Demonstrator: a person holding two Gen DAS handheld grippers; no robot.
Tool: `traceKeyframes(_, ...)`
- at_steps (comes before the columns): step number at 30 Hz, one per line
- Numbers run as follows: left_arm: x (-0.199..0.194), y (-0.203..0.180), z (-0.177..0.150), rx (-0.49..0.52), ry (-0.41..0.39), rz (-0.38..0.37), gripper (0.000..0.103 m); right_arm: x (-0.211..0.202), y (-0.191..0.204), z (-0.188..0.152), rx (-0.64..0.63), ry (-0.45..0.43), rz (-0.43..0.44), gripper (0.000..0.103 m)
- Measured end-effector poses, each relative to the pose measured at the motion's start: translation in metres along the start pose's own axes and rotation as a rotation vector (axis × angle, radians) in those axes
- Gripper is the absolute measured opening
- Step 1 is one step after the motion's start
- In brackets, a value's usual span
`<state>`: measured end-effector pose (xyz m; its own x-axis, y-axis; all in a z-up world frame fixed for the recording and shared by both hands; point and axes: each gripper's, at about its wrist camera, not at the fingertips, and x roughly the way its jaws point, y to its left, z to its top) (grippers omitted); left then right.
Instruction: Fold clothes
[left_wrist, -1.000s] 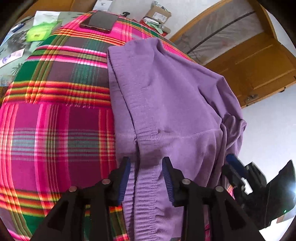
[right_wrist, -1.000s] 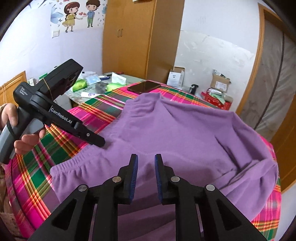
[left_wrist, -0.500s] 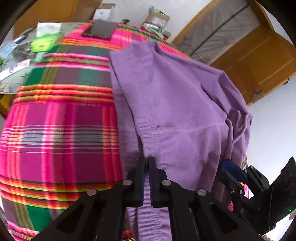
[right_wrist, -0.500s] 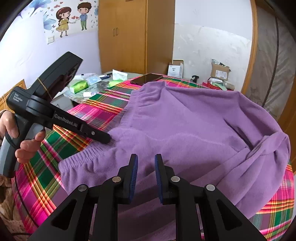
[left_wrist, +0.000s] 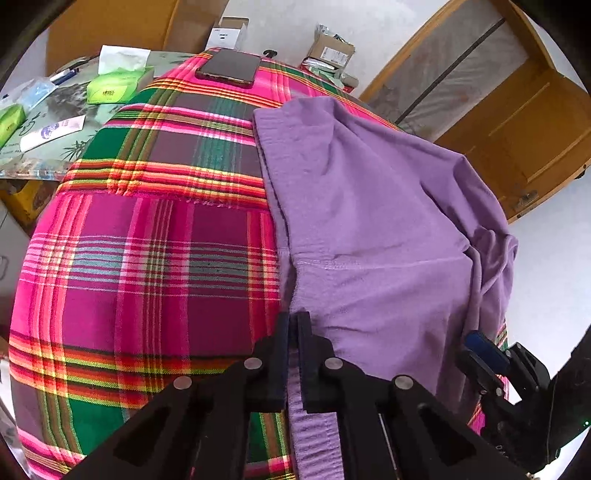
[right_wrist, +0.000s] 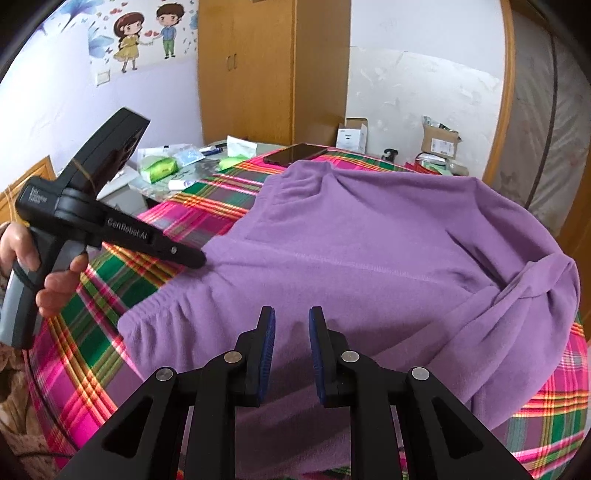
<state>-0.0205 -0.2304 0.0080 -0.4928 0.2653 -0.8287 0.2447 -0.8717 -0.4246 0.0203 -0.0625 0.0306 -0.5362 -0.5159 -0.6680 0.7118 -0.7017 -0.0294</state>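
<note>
Purple soft fleece garment (left_wrist: 369, 206), light, limp; left claw (left_wrist: 291, 325) pinching ribbed hem, loosening; right claw (right_wrist: 291, 325) part-spread, empty.

A plain purple fleece garment (right_wrist: 354, 258) lies on a pink, green, orange and yellow plaid cloth (left_wrist: 147, 266), beside black plastic grippers with blue pads (right_wrist: 269, 339), a black glossy phone (left_wrist: 229, 68), lime-green tissue packs (left_wrist: 114, 88) and an orange-brown wooden wardrobe (right_wrist: 273, 70).

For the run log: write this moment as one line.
left claw: pinching purple fleece garment hem, jaws easing apart | right claw: open, above garment | plaid bedcover: underneath
</note>
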Motion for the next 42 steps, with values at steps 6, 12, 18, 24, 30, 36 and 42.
traceKeyframes(6, -0.013, 0.013, -0.011, -0.017, -0.009, 0.021, 0.018, -0.022, -0.013, -0.013, 0.055, -0.024, -0.021, 0.019)
traceKeyframes(12, -0.031, 0.017, -0.036, -0.086, -0.032, -0.007, 0.033, -0.038, -0.023, -0.028, 0.109, -0.036, -0.038, 0.020)
traceKeyframes(18, -0.054, 0.023, -0.071, -0.193, -0.039, -0.091, 0.041, -0.048, -0.029, -0.042, 0.152, -0.044, -0.037, 0.020)
traceKeyframes(24, -0.048, 0.017, -0.097, -0.276, 0.035, -0.238, 0.048, -0.054, -0.033, -0.061, 0.202, -0.037, -0.035, 0.020)
traceKeyframes(30, -0.030, 0.010, -0.096, -0.364, 0.035, -0.263, 0.048, -0.060, -0.037, -0.075, 0.225, -0.031, -0.032, 0.020)
traceKeyframes(36, -0.020, 0.009, -0.089, -0.444, 0.008, -0.259, 0.024, -0.068, -0.049, -0.082, 0.264, -0.039, -0.049, 0.020)
traceKeyframes(42, -0.019, 0.014, -0.088, -0.471, -0.048, -0.263, 0.010, -0.074, -0.071, -0.089, 0.342, -0.039, -0.076, 0.020)
